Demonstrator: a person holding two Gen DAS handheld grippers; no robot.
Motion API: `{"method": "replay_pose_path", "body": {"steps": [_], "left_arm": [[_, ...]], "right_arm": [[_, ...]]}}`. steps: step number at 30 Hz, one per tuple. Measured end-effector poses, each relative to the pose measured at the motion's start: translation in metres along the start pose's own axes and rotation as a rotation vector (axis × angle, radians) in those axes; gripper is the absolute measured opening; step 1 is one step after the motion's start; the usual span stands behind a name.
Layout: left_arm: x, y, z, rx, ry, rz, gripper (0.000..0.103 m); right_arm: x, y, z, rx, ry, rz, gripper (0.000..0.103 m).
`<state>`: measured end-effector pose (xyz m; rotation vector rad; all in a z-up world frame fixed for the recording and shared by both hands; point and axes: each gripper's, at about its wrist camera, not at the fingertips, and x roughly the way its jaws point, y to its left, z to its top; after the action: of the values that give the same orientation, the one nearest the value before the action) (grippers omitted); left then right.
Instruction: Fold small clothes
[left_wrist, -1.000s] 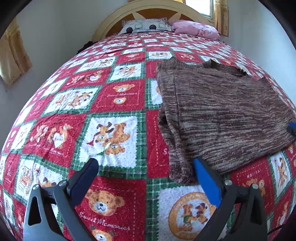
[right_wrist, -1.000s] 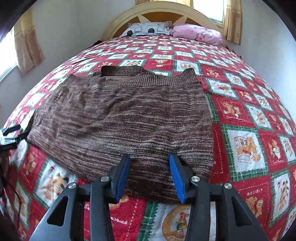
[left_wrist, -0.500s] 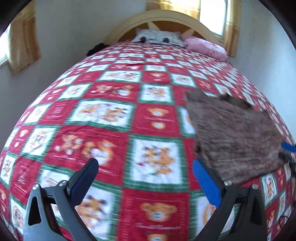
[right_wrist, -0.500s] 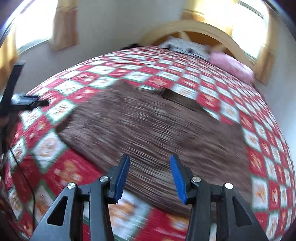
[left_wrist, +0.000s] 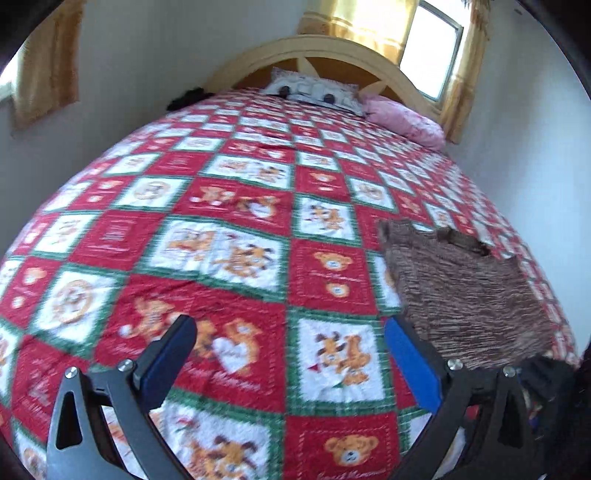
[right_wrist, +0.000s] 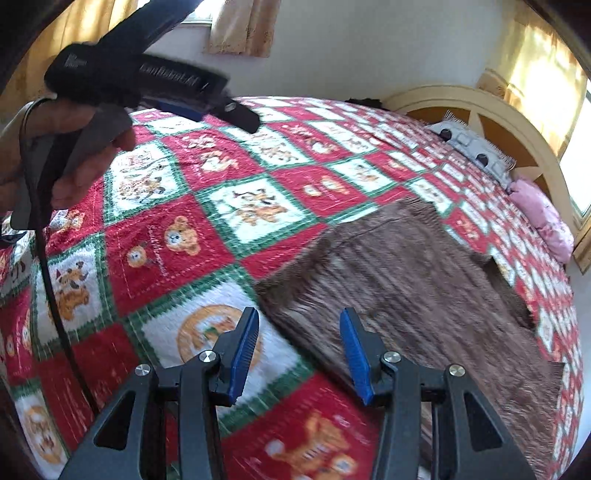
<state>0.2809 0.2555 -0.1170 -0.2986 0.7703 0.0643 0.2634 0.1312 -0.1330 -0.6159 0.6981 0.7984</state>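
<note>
both grippers raised clear of a folded brown knit sweater on a teddy-bear quilt.

from left to right: the left gripper (left_wrist: 288, 354) hung above bare quilt (left_wrist: 207, 236), its fingers spread wide and grasping nothing, with the sweater (left_wrist: 465, 295) lying flat well to its right, near the bed's right edge; this placement suggests the garment had been set down as a compact rectangle, neckline toward the pink pillow (left_wrist: 406, 122), and no longer needed holding. in the right wrist view the person's left hand (right_wrist: 55, 155) gripped that tool's handle above the quilt. the right gripper (right_wrist: 299, 350) hovered over the sweater's near corner, its fingers released and parted, touching no cloth; the blue pads (right_wrist: 243, 350) were bare. motion blur obscured the finer folds.
</note>
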Motion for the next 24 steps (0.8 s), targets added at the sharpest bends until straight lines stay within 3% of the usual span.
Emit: {"method": "replay_pose_path", "body": {"steps": [7,13,17,24], "left_arm": [[0.03,-0.004,0.015,-0.022,0.058,-0.097,0.103],[0.047,-0.028,0.027,0.041,0.077,-0.11,0.103],[0.066,-0.048,0.037,0.071,0.099,-0.163,0.103],[0.104,-0.084,0.049,0.118,0.129,-0.208,0.103]], "right_arm": [[0.023,0.002,0.008,0.026,0.017,0.006,0.047],[0.026,-0.006,0.006,0.079,0.007,0.005,0.047],[0.025,-0.003,0.005,0.079,0.0,0.026,0.026],[0.024,-0.001,0.001,0.084,-0.01,0.032,0.022]]}}
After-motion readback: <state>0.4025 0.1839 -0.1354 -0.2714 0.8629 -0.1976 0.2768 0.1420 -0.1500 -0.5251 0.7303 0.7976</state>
